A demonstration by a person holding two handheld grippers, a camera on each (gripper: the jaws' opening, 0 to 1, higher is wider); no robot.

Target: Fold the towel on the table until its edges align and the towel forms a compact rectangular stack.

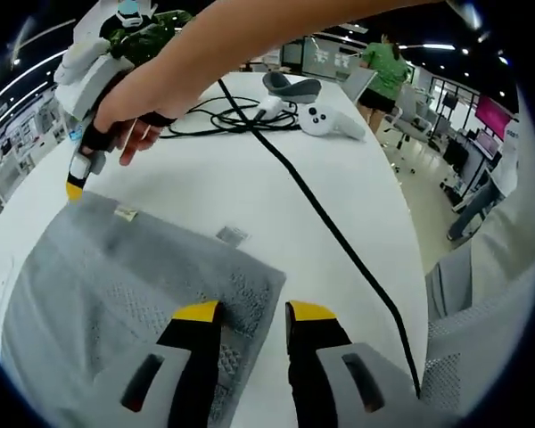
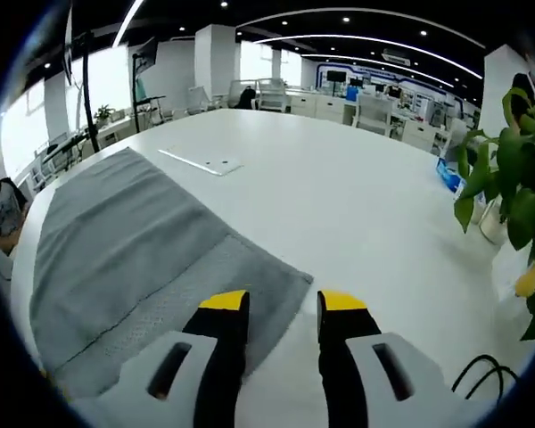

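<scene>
Now both tongs, left (image 1: 252,311) and right (image 2: 285,300), sit apart at towel (image 1: 116,285) corners; uneven grabs risk skewed edges, cable (image 1: 321,214) snag.

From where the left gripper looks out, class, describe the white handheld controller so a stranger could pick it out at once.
Start at the white table and follow the thick black cable toward the far end, beyond the grey towel. There, beside a tangle of thin black cords, lies the controller. It is white and rounded with small dark buttons, unlike the grey device behind it.
</scene>
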